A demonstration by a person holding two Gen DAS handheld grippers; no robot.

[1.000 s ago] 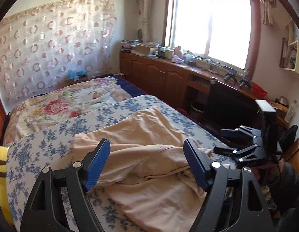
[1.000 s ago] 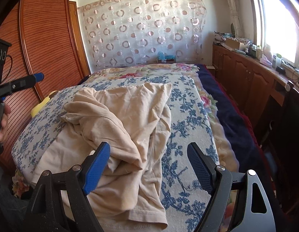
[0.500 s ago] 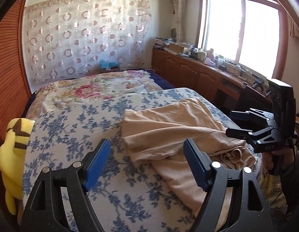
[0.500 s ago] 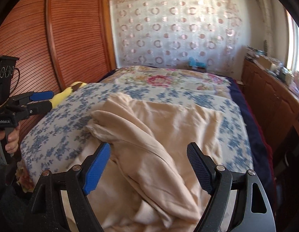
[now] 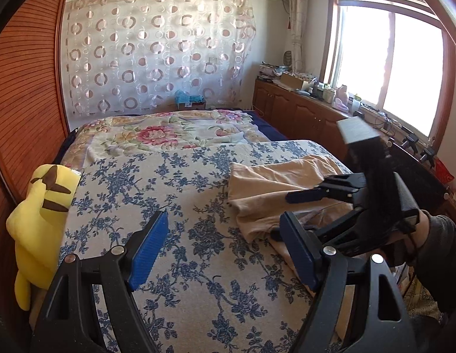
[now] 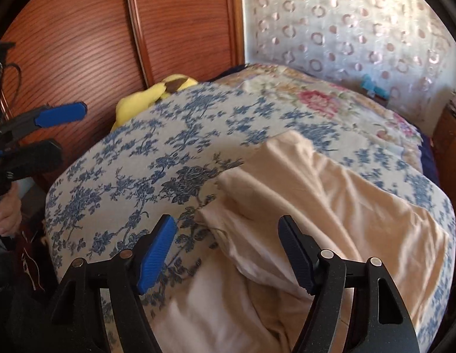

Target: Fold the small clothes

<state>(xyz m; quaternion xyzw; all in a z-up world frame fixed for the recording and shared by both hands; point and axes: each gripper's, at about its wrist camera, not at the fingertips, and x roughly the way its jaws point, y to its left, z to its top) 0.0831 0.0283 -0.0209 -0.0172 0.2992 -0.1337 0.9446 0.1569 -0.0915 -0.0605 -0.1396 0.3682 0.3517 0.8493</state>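
A crumpled beige garment [image 5: 266, 191] lies on the right part of the blue-flowered bedspread [image 5: 175, 194]; it also shows in the right wrist view [image 6: 331, 200]. My left gripper [image 5: 225, 253] is open and empty above the bedspread, left of the garment. My right gripper [image 6: 228, 253] is open and empty, low over the garment's near folds. The right gripper also shows in the left wrist view [image 5: 289, 214], over the garment. The left gripper shows at the left edge of the right wrist view [image 6: 51, 132].
A yellow plush toy [image 5: 36, 223] sits at the bed's left edge against the wooden wardrobe [image 5: 18, 103]. A pink-flowered quilt [image 5: 163, 132] covers the far half of the bed. Wooden cabinets [image 5: 301, 111] with clutter run under the window on the right.
Both views have swung left. The left gripper now faces the bare bedspread and the plush toy. The right gripper has come lower and closer over the garment. Both stay open.
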